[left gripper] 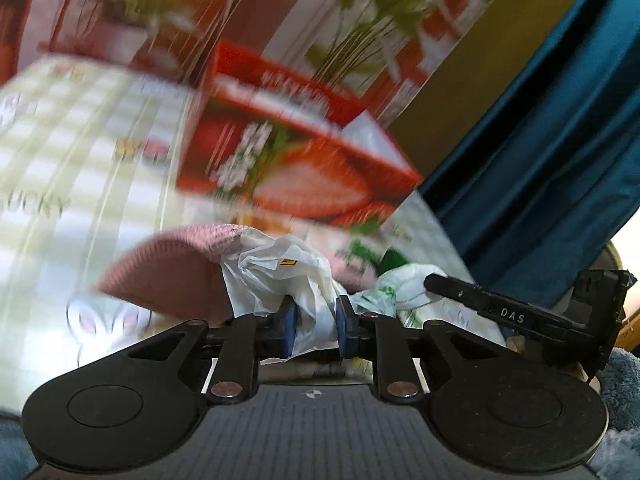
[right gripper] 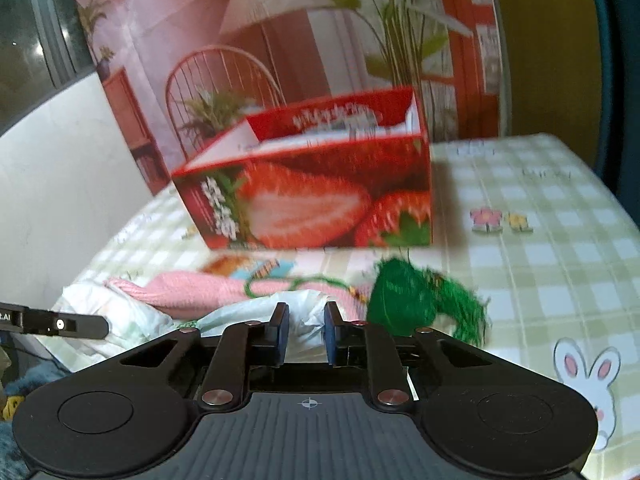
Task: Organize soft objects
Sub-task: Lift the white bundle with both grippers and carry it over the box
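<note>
My left gripper (left gripper: 314, 326) is shut on a white plastic bag (left gripper: 276, 276), pinched between its blue pads. A pink knitted piece (left gripper: 168, 272) lies behind the bag. My right gripper (right gripper: 305, 330) is shut on a pale crumpled plastic bag (right gripper: 304, 312). The pink knit (right gripper: 200, 290) lies just beyond it, and a green yarn bundle (right gripper: 404, 296) is to its right. An open red strawberry-print box (left gripper: 296, 152) stands further back on the table; it also shows in the right wrist view (right gripper: 312, 200). Part of the right gripper (left gripper: 520, 316) shows at the left view's right side.
The table has a green checked cloth (right gripper: 560, 208) with bunny and flower prints. A pink printed backdrop (right gripper: 248, 32) stands behind the box. A dark blue curtain (left gripper: 560, 140) hangs at the right. The left gripper's finger (right gripper: 60, 325) shows at the right view's left edge.
</note>
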### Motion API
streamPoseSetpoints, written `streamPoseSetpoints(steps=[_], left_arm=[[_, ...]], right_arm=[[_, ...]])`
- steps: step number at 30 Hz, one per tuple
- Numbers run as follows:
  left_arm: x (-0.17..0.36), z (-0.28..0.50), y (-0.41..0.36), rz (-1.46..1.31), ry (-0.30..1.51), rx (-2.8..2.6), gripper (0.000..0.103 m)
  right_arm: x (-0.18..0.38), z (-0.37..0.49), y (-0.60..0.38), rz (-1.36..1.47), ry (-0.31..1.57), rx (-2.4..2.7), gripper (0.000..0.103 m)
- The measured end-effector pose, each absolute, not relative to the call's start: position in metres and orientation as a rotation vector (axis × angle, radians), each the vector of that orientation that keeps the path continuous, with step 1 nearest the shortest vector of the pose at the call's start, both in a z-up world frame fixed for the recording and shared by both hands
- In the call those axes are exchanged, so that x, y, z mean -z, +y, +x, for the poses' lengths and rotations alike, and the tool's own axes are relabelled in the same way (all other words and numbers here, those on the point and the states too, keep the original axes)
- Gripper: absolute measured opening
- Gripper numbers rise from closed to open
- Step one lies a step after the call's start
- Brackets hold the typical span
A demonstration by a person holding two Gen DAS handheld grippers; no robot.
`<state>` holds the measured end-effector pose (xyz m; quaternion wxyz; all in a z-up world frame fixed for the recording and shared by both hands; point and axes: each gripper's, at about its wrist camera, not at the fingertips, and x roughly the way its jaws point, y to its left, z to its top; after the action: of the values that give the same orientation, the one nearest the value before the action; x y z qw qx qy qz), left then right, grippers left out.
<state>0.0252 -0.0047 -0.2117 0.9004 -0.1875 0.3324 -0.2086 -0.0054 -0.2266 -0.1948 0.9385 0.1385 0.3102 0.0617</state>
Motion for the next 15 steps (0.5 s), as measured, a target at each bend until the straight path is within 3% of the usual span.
streamPoseSetpoints(steps=[15], left_arm=[[0.147, 0.073, -0.015, -0.33, 0.509, 0.424, 0.021]], right_arm=[[0.144, 0.023, -0.245, 0.251, 0.488, -0.131, 0.017]])
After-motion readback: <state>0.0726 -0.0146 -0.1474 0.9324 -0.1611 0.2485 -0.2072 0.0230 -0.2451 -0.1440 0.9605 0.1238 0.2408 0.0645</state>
